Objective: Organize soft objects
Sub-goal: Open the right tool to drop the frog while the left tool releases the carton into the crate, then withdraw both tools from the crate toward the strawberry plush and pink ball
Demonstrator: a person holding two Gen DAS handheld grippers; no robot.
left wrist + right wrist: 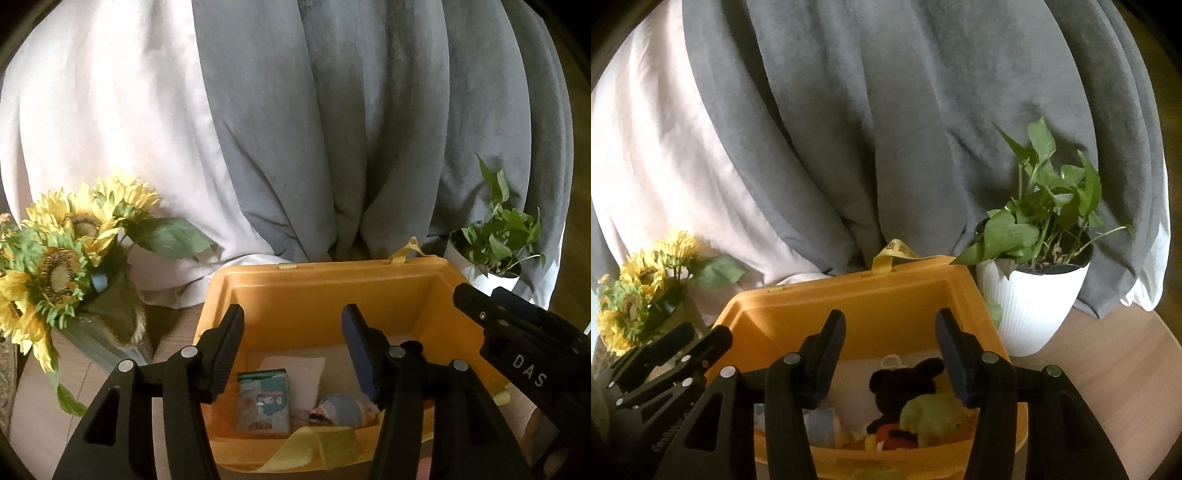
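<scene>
Two grippers, both spread and holding nothing, hover over your orange bin [332, 291] of soft things.

Your left gripper [291, 332] hangs above the bin's left half with its fingers apart; your right gripper [890, 332] hangs above the right half, its fingers just as wide. Inside the bin, toward its left, a small printed pouch [263, 402] stands upright against a pale folded cloth [306, 373]. Just right of the pouch lies a light blue rolled bundle [341, 410]. Toward the bin's right side a dark plush bear [901, 387] sits touching a green soft toy [932, 415]. A yellow cloth [314, 448] drapes over the bin's near rim. Sunflowers [59, 254] stand left of the bin, a potted plant [1034, 295] right of it, and grey curtains [886, 129] hang behind it.
</scene>
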